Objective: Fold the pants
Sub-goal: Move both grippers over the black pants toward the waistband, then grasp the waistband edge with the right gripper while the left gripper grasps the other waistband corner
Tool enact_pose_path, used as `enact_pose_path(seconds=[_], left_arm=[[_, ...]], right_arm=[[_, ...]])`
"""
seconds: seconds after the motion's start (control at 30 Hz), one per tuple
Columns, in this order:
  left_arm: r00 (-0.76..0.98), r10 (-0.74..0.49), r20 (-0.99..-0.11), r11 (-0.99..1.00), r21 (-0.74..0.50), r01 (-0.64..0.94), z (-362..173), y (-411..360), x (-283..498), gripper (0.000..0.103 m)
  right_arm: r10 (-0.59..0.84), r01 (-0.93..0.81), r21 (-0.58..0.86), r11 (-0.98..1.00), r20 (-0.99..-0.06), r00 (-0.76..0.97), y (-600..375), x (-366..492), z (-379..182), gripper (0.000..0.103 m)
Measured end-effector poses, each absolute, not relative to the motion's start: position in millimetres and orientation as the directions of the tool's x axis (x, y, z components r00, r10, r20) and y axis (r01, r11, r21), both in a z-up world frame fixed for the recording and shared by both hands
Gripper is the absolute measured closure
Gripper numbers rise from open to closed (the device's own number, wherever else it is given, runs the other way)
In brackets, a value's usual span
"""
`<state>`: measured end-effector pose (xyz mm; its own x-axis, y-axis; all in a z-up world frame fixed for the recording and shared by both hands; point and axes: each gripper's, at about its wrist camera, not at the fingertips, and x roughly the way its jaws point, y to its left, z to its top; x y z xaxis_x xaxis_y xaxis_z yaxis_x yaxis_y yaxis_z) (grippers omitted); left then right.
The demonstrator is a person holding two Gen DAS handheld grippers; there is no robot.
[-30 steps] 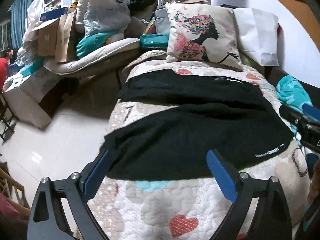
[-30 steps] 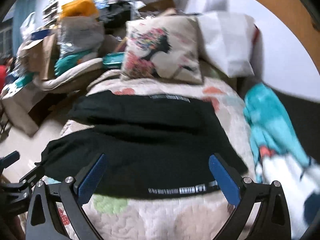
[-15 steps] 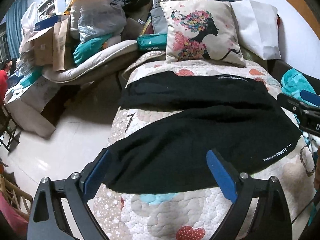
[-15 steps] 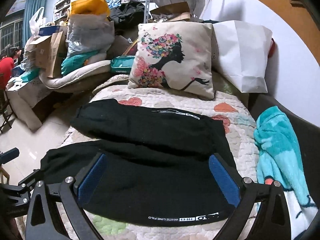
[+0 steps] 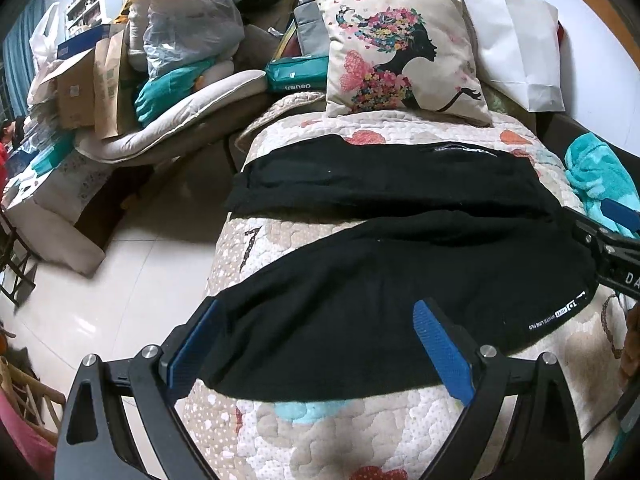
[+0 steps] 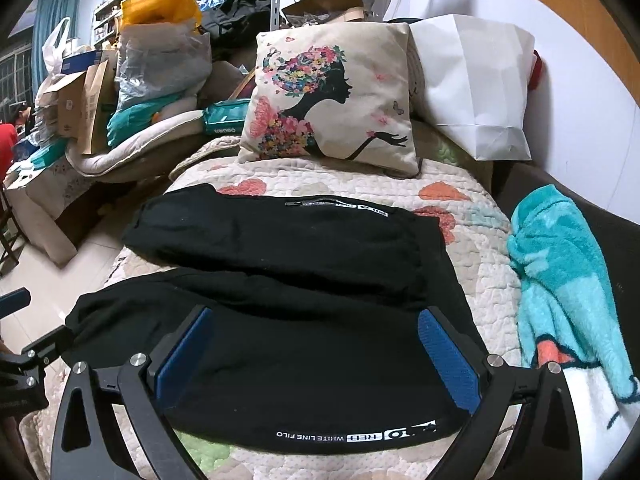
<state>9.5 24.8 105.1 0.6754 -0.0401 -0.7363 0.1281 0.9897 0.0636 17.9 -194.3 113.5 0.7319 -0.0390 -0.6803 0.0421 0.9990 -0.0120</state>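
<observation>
On the quilt [image 5: 360, 432], black pants [image 5: 380, 280] beyond both grippers' [image 5: 316, 344] [image 6: 316, 352] wide-spread, empty jaws.

Indoor artificial light, moderately bright, even from overhead. Glossy pale tiled floor [image 5: 132, 280] shows soft glare. Black fabric pants [image 5: 400, 292] read nearly featureless, folds lost in dark. Both views sharp centrally; strong fisheye bowing and black vignette at corners. Shadows soft beneath the quilted patterned bedspread [image 6: 472, 240] edge.
</observation>
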Motion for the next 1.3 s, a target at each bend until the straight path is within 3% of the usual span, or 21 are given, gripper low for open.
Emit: enact_pose_path(seconds=[0.8, 1.13, 1.3], left_arm=[[0.653, 0.035, -0.756, 0.988, 0.126, 0.093, 94, 49, 98, 0.007], [0.671, 0.046, -0.740, 0.981, 0.162, 0.112, 103, 67, 182, 0.007], [0.661, -0.016, -0.751, 0.981, 0.117, 0.157, 91, 74, 235, 0.007]], right_arm=[[-0.040, -0.041, -0.100, 0.994, -0.698, 0.715, -179, 111, 115, 0.000], [-0.009, -0.076, -0.082, 0.994, -0.740, 0.673, -206, 166, 97, 0.000], [0.006, -0.094, -0.073, 0.993, -0.758, 0.652, -233, 201, 90, 0.000]])
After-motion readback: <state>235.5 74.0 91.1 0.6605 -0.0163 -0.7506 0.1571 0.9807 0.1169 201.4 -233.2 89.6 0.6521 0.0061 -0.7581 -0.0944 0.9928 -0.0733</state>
